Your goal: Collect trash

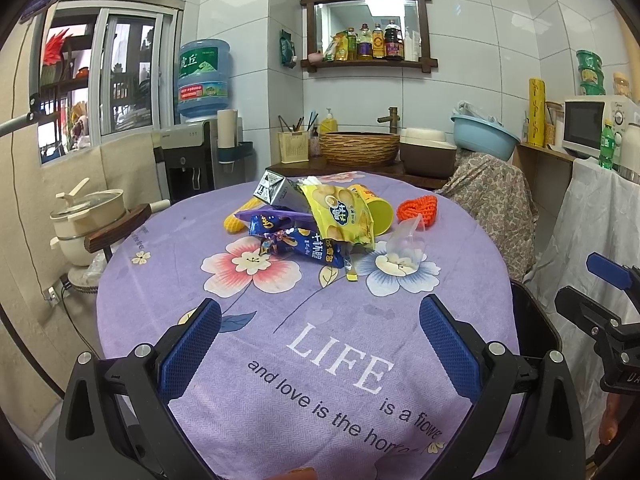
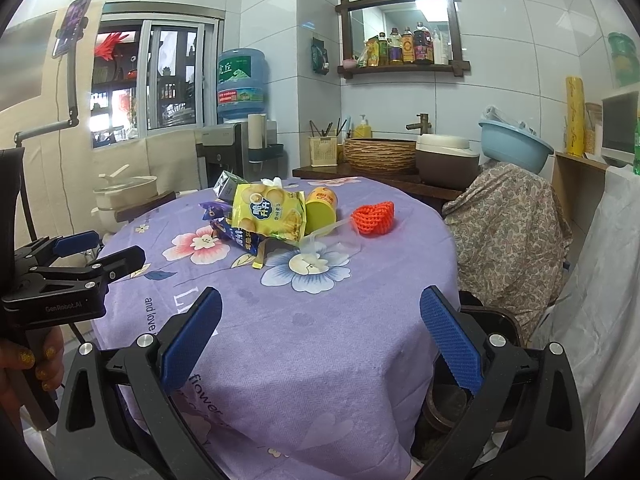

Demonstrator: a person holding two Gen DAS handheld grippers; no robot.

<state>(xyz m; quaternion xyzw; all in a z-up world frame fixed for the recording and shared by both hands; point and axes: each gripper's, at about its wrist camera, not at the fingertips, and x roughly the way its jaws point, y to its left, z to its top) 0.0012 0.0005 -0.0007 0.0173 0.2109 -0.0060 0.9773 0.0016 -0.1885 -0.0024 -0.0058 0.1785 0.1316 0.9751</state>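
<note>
Lying sideways, yellow cup (image 1: pixel 376 210), mouth toward camera

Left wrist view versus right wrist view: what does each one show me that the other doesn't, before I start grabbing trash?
Only the left wrist view shows the yellow corn cob behind the blue wrappers and the printed word LIFE in full.

Only the right wrist view shows the dark bin below the table's near right edge and the mounted phone.

Both show the trash pile on the purple tablecloth: yellow chip bag, blue wrapper, yellow cup, clear bag, orange net. Both grippers, left gripper and right gripper, are open and empty.
</note>
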